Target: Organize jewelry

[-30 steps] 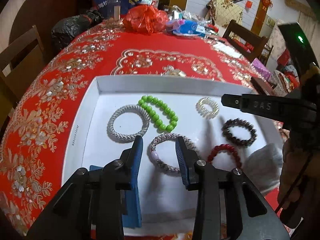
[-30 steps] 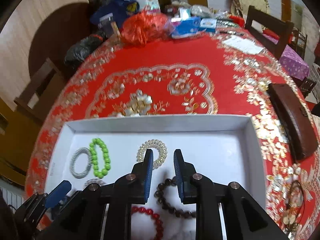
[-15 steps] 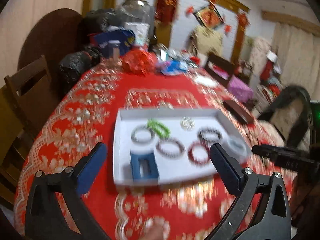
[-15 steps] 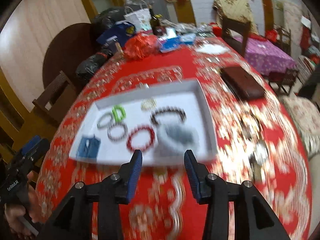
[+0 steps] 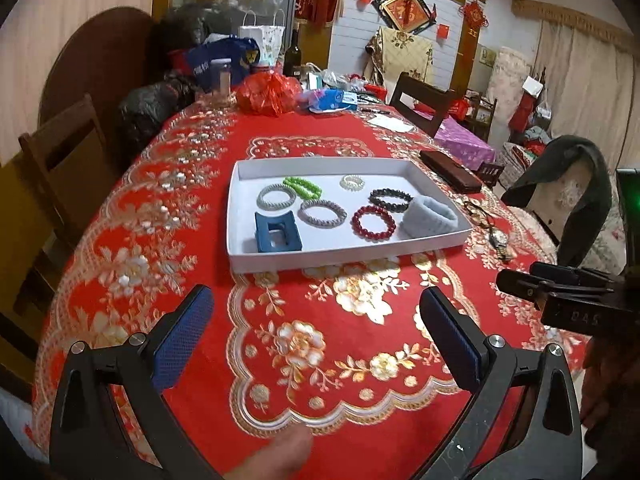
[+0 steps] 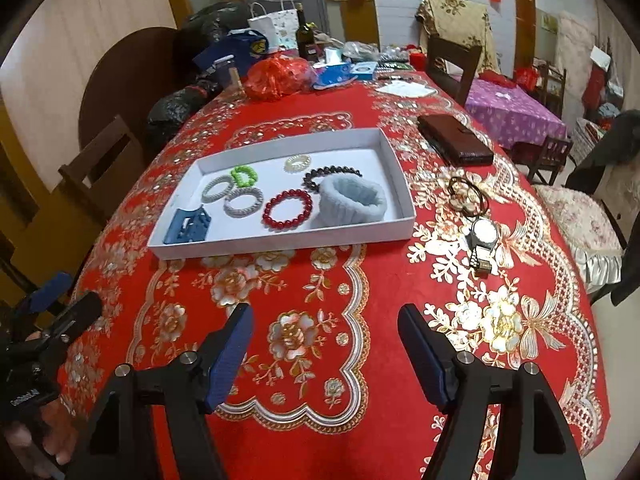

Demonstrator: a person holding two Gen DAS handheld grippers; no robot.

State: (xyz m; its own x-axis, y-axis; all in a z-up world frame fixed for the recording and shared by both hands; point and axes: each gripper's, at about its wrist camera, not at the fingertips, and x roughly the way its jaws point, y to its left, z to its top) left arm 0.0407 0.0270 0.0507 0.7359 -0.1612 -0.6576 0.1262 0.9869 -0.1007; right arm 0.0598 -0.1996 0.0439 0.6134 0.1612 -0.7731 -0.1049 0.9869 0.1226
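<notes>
The left gripper [image 5: 316,312] hangs low in its own view, blue-padded jaws spread wide with nothing between them. The right gripper [image 6: 325,332] sits at the bottom of its view, jaws just opened further, apart and empty. A fingertip [image 5: 276,456] pokes in at the bottom edge. A hand [image 6: 36,432] grips the other handle, lower left.

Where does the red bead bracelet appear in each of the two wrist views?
Left wrist: the red bead bracelet lies in the white tray, right of centre, near its front wall.
Right wrist: red bead bracelet, middle of the tray front.
Shared landmark: the grey wristband just right of it.
</notes>
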